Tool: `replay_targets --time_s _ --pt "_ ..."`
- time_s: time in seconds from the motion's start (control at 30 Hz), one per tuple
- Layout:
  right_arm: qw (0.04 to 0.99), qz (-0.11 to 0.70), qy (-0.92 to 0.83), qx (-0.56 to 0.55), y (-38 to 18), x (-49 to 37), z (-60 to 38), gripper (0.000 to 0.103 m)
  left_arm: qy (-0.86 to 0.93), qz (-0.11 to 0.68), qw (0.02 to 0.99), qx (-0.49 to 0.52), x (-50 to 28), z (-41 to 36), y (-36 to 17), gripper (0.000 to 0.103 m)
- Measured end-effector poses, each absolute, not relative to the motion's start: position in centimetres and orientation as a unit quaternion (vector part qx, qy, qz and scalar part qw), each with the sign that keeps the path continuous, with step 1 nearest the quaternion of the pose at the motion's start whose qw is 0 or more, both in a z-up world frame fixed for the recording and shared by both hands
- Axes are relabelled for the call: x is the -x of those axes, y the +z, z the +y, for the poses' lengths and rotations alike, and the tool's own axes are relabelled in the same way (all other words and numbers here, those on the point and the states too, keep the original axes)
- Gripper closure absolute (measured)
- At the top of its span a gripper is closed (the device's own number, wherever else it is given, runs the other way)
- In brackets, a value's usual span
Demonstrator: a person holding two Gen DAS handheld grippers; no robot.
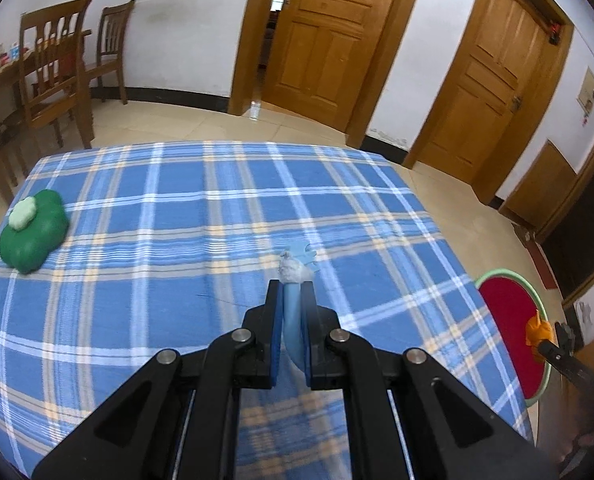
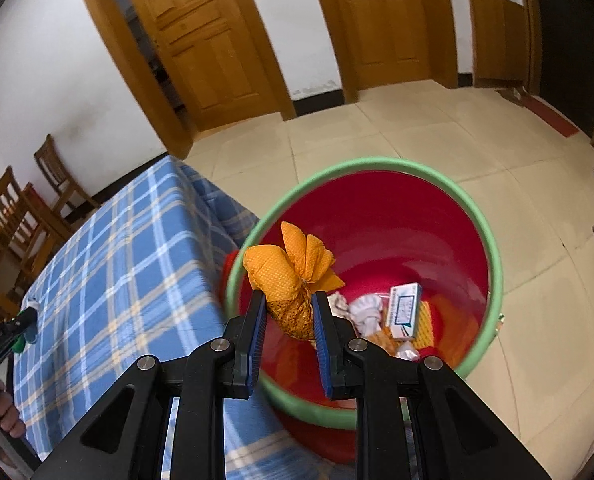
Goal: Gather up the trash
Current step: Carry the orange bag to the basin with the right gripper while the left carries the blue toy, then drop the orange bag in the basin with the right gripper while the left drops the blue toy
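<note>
- Right hand-held gripper (image 2: 287, 312), clamped on a crumpled orange dotted wrapper (image 2: 287, 276), hangs over the green-rimmed red plastic bin's (image 2: 493, 256) near edge; released now, the wrapper could fall outside.
- Left hand-held gripper (image 1: 291, 300), clamped on a pale-blue plastic scrap (image 1: 291, 312) above the blue plaid worktop (image 1: 157, 240) beside the bin, risks losing it.

White walls (image 1: 185, 32), wooden doors (image 1: 321, 40), beige tile floor (image 2: 417, 132), wooden chairs (image 1: 53, 68).

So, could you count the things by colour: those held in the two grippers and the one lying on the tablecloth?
Orange: 1, the orange wrapper in the right gripper
Light blue: 1, the blue strip in the left gripper
Green: 1, the green flower-shaped thing on the tablecloth
Total: 3
</note>
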State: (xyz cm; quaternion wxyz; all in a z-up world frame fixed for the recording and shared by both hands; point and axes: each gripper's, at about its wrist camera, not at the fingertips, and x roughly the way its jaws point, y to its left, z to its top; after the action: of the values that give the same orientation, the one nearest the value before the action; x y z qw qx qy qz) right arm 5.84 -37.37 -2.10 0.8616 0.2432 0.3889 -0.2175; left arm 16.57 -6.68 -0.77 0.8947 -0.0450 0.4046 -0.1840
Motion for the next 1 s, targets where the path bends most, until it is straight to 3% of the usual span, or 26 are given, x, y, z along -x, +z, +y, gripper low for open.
replay_targets --time_s 1.0 --pt "0.860 0.370 -0.242 -0.256 -0.7 -0.7 -40.5 0.066 -0.336 0.432 0.836 -0.034 -10.9 -21.7 0.5 0.096"
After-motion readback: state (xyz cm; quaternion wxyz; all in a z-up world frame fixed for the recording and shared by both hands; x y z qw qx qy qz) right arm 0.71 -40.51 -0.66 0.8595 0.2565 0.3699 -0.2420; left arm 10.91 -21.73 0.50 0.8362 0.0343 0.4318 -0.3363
